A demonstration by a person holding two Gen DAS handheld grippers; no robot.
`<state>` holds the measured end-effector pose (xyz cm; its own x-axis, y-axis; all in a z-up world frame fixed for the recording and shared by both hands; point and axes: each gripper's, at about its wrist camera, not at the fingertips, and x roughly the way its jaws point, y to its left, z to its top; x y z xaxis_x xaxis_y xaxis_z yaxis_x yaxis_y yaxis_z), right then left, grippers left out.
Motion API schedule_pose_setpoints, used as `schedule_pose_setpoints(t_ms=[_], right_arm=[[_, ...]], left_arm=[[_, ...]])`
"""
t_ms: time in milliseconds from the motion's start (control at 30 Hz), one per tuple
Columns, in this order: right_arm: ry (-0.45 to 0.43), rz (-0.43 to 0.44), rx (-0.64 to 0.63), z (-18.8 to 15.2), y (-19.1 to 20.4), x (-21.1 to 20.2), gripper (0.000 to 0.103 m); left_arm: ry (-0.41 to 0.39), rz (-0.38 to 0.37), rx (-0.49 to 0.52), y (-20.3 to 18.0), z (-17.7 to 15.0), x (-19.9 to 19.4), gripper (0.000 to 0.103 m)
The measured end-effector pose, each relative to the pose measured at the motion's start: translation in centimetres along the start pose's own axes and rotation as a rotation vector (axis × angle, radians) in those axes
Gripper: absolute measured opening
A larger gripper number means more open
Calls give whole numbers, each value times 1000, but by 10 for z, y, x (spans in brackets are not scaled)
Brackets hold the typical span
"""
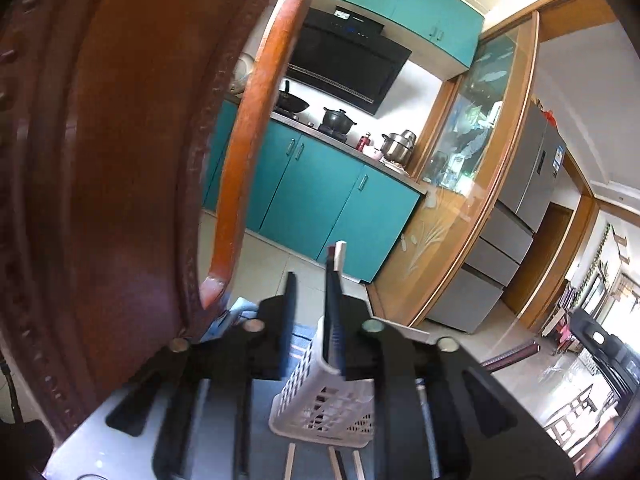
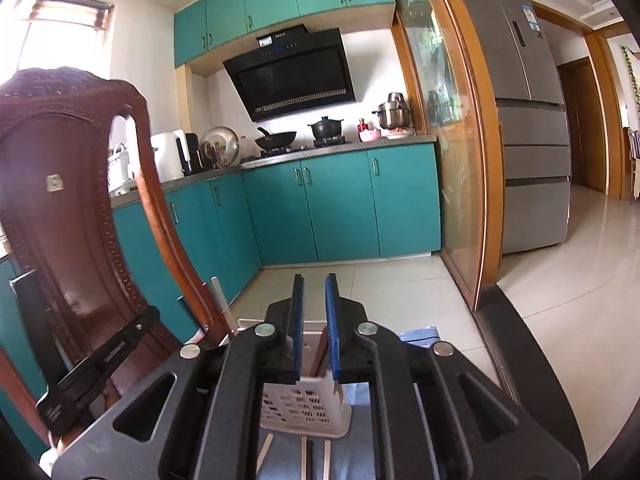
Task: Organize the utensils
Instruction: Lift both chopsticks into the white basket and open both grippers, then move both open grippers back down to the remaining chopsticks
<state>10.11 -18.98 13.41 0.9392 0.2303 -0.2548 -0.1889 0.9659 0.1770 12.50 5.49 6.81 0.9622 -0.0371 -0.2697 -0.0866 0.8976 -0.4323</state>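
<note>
While you are hovering the left gripper (image 1: pixel 312 280) over the work, its jaws are standing slightly apart and pressing on nothing. A pale upright chopstick (image 1: pixel 340 254) is showing just beside the tip of one finger; whether it is touching that finger, I cannot tell. Your right gripper (image 2: pixel 315 280) is sitting with its jaws almost together, and nothing is gripped between them.

Both grippers are pointing over a white perforated utensil holder (image 1: pixel 320 404), which is standing upright just ahead of the fingers. Three loose chopsticks (image 1: pixel 336 462) are lying flat on the near side of it, almost under the gripper bodies.

These sticks are likely going to feel light, stiff and smooth, so they may be rolling or slipping between the pads. I would be taking one near its middle, square across the shaft. The holder looks light too and may be tipping if you nudge it.

Everything is resting on a blue cloth (image 2: pixel 420 336). A carved wooden chair (image 1: pixel 120 160) is crowding your left side, with teal cabinets (image 2: pixel 340 208), a grey fridge (image 2: pixel 532 120) and pale tiled floor (image 2: pixel 400 280) lying beyond.
</note>
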Motion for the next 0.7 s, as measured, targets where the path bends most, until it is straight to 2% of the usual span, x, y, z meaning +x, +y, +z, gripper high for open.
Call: schedule_pose_setpoints(t_ms=[100,167,233,333,433,567,700], right_arm=[[-24,-11,17,-17,-9,-27,11],[5,-30,24,-36,-15,-34,11],[121,-38,7,-63,-17,-20,12],[445,-61,-32,-111,-16,33,12],[647,-23,29,-146,-20,72,12],[747,-4,52,-170,-14,98,12],[781,-12,37,-180,-8,107,12]], left_arm=[[21,9,-23,10,-3,-5,22],[56,24,-16,14,-12,-7,22],[109,41,4,14,-22,-3,22],[259,85,47,14,-44,16,22],[389,108,65,16,-62,34,22],[523,170,111,18,-85,55,27],[587,184,130,19,-102,62,34]])
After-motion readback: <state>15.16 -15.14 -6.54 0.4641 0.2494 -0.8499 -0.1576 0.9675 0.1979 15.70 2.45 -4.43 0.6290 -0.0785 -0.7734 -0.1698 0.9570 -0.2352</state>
